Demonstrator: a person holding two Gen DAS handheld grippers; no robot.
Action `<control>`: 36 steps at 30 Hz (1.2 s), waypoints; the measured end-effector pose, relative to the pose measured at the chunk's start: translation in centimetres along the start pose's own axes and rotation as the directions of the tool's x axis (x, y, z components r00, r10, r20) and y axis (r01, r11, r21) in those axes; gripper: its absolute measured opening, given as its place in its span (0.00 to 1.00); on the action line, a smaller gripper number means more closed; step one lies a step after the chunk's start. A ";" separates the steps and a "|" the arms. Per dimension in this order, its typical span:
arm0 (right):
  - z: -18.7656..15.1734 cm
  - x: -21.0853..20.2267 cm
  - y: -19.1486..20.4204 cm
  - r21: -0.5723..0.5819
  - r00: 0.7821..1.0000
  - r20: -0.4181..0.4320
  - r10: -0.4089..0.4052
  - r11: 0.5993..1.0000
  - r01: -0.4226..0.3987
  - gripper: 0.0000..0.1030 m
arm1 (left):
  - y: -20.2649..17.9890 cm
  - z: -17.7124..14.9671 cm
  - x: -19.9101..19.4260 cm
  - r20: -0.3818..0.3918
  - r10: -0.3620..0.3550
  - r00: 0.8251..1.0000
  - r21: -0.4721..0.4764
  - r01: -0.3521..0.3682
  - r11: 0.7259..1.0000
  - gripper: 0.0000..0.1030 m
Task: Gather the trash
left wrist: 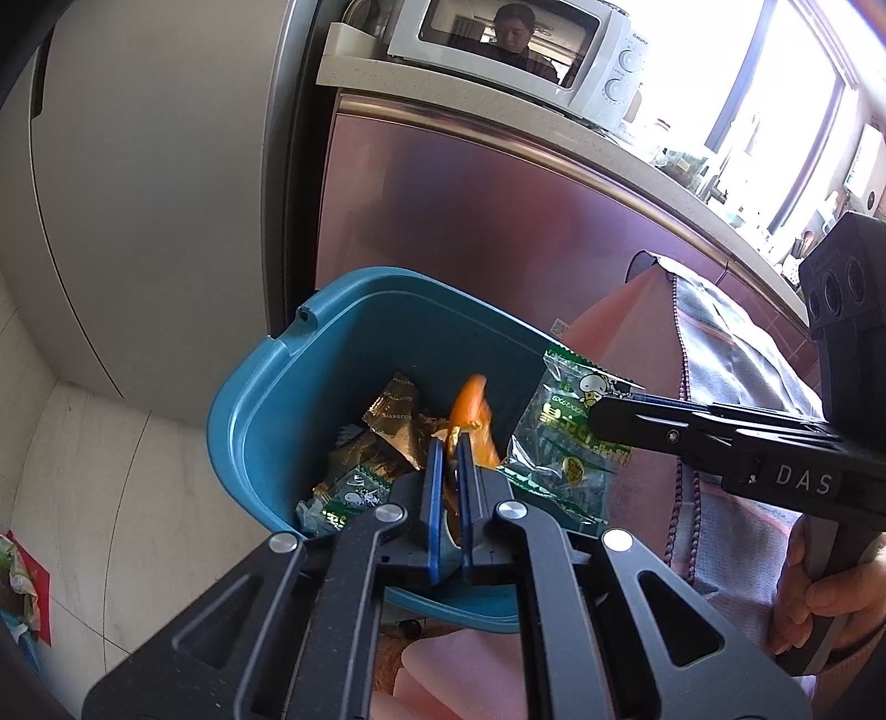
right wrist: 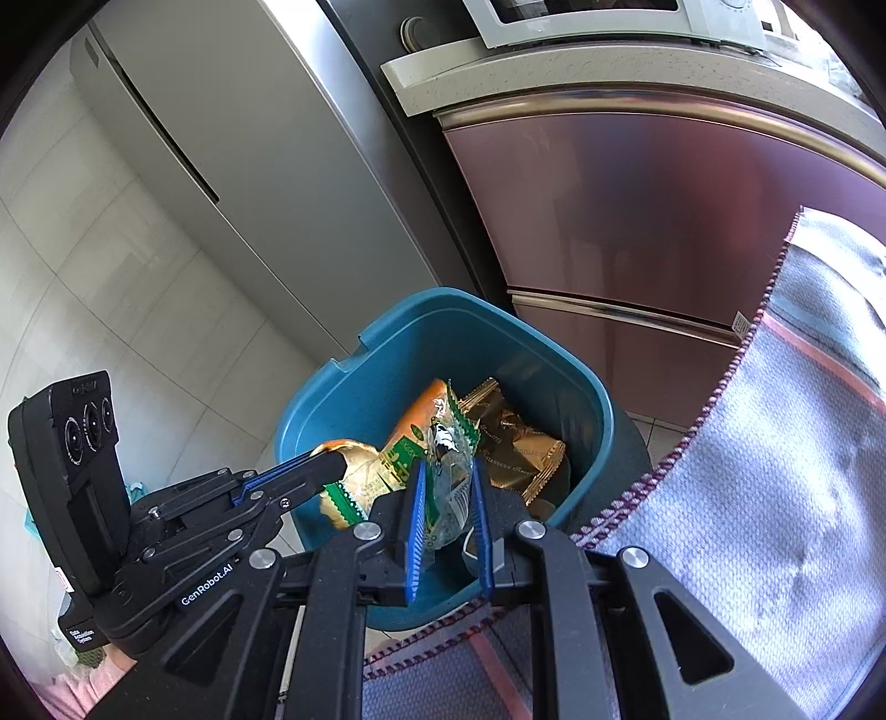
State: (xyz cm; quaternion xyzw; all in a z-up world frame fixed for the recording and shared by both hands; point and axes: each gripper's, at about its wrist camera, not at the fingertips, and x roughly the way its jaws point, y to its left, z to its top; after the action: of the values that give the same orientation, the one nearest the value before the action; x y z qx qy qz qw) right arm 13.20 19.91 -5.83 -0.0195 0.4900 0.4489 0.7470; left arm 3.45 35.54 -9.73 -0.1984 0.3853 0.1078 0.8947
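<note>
A teal trash bin (left wrist: 260, 382) stands on the floor by the cabinet, with gold and green snack wrappers (left wrist: 387, 426) inside; it also shows in the right wrist view (right wrist: 343, 387). My left gripper (left wrist: 449, 443) is shut on an orange wrapper (left wrist: 468, 407) over the bin's opening. My right gripper (right wrist: 447, 471) is shut on a clear green-printed wrapper (right wrist: 451, 443), also over the bin. In the left view that wrapper (left wrist: 559, 437) hangs from the right gripper's fingers (left wrist: 653, 423) at the bin's right rim. Gold wrappers (right wrist: 520, 443) lie in the bin.
A grey fridge (left wrist: 138, 194) stands left of the bin. A maroon cabinet (left wrist: 470, 210) with a microwave (left wrist: 515, 50) on its counter is behind it. A grey-pink cloth (right wrist: 775, 471) drapes at the right. Tiled floor (left wrist: 83, 487) lies to the left.
</note>
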 end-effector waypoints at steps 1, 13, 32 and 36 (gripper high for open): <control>0.0 0.0 0.0 -0.003 1.000 -0.002 -0.002 1.000 0.002 0.14 | 0.0 0.0 0.1 -0.001 0.004 1.000 0.002 -0.004 1.000 0.07; 0.6 0.9 0.5 -0.027 0.999 -0.036 -0.033 0.999 0.032 0.14 | -0.2 0.3 0.9 -0.017 0.006 1.000 0.012 -0.006 1.000 0.05; 0.1 0.1 0.2 -0.023 0.999 0.018 -0.035 0.999 0.035 0.40 | -0.4 0.4 -0.8 0.039 0.010 0.999 0.038 -0.012 0.999 0.32; -1.0 -1.9 -0.1 -0.023 0.997 0.068 -0.032 0.999 0.033 0.49 | -1.0 0.2 -2.8 0.097 0.009 0.995 0.059 -0.015 0.998 0.52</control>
State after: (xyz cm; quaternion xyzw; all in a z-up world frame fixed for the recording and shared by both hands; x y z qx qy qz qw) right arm 12.39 18.14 -4.95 -0.0212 0.4586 0.4430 0.7701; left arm 1.99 34.57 -7.29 -0.1639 0.3459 0.1110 0.9172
